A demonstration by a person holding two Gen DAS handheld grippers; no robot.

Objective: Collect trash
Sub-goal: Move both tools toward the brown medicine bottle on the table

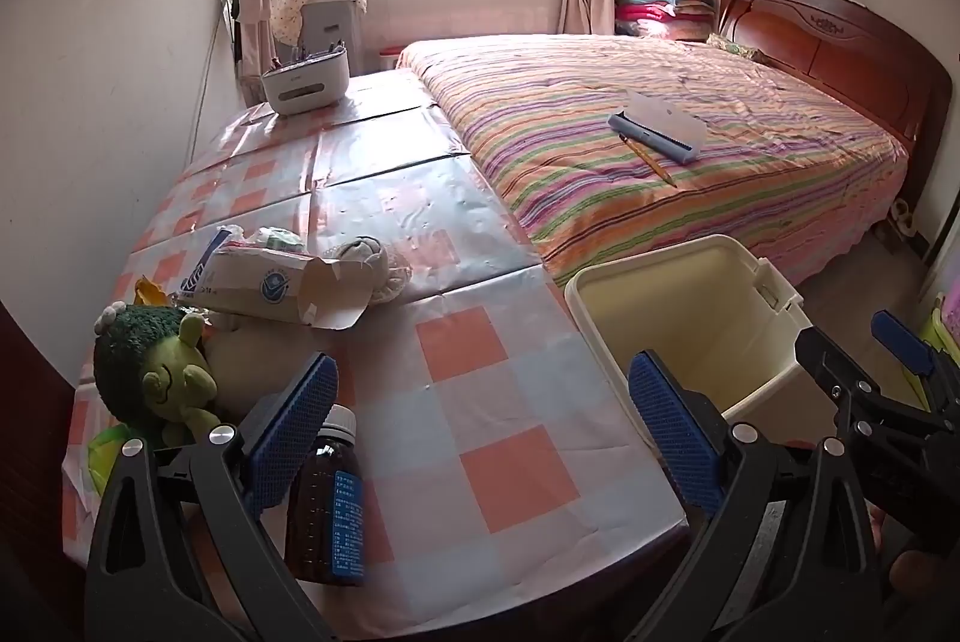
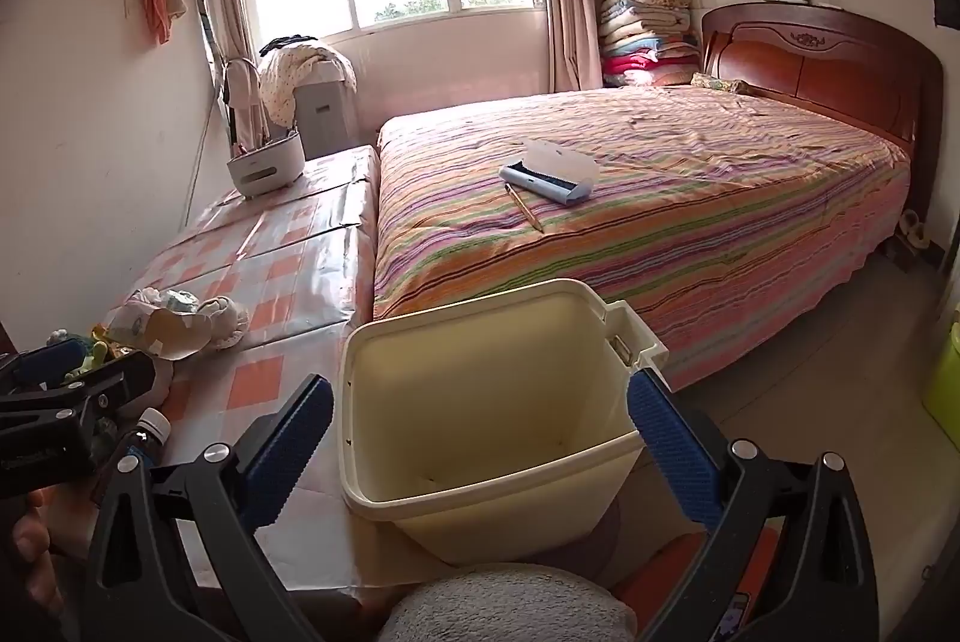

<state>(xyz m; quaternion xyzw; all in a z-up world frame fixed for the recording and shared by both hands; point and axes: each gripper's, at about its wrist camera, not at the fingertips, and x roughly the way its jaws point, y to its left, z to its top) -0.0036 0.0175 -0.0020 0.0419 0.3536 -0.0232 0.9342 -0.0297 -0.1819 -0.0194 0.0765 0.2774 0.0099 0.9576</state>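
Worktop's cluttered: both hand-held grippers, left [image 1: 480, 426] and right [image 2: 480, 444], gape empty, so centre the bottle [image 1: 327, 504] squarely before bin [image 2: 480, 402] drop.

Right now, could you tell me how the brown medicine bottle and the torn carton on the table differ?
The brown medicine bottle stands upright near the table's front edge; the torn carton lies on its side further back. The bottle is dark, see-through and capped; the carton is pale cardboard, its end ripped open. The bottle stands beside the left gripper's open fingers; the carton is clear of them, among crumpled scraps. Both sit on the checked tablecloth.
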